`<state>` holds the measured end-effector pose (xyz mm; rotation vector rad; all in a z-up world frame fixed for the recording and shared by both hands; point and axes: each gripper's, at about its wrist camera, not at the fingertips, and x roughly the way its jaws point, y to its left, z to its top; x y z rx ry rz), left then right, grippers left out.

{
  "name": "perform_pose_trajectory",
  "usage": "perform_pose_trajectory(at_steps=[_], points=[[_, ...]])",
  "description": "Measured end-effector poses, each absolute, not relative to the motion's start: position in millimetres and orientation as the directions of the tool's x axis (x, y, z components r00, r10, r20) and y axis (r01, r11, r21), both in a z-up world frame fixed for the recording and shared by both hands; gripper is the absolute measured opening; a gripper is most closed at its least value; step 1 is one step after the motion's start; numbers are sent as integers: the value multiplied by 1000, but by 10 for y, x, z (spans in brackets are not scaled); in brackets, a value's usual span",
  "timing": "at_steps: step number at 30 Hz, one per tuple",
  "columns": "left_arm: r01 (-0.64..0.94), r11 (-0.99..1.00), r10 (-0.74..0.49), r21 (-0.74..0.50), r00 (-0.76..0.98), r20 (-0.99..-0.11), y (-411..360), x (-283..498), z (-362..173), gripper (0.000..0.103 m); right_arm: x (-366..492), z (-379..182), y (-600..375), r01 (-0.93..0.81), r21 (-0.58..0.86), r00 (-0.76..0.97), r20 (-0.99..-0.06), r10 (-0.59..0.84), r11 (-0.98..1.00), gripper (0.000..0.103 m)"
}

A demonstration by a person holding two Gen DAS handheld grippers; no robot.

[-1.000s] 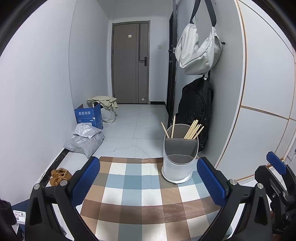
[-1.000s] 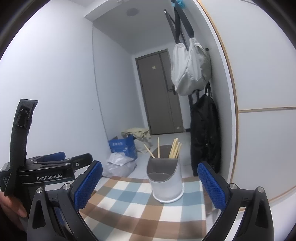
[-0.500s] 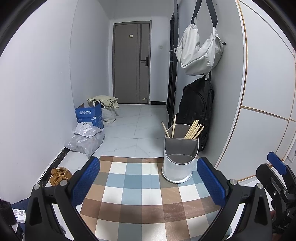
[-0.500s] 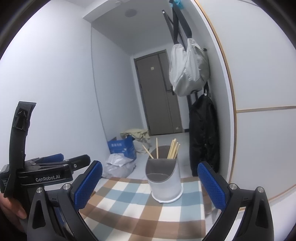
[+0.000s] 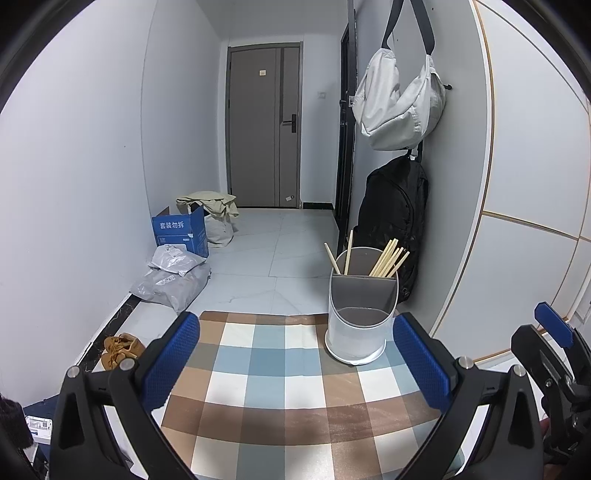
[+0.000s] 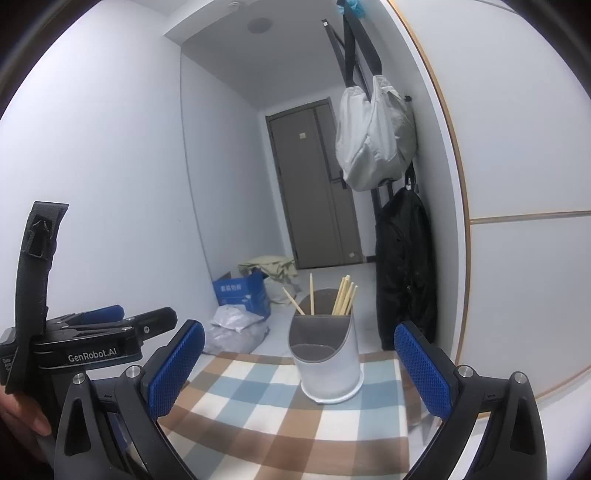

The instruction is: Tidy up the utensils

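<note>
Holder [image 5: 361, 314] with chopsticks [image 5: 388, 257] in its back compartment unmoved at worktop [image 5: 280, 387] far right edge, left tongs [image 5: 295, 365] and right tongs [image 6: 299, 373] both still wide open, empty, only slight view drift.

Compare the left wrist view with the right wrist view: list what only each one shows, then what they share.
Only the left wrist view shows the brown shoes on the floor and the right gripper at its right edge.

Only the right wrist view shows the ceiling light, the left gripper side-on with its GenRobot.AI label, and a hand holding it.

Both show the utensil holder with chopsticks in its rear compartment, the checked tablecloth, hanging bags and blue box.
</note>
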<state>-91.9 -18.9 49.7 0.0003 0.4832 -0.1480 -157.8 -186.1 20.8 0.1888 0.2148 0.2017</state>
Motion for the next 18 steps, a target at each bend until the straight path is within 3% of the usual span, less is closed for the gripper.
perform_pose_trajectory(at_steps=[18], points=[[131, 991, -131, -32, 876, -464, -212, -907, 501, 102, -1574, 206, -1858, -174, 206, 958, -191, 214, 963, 103]])
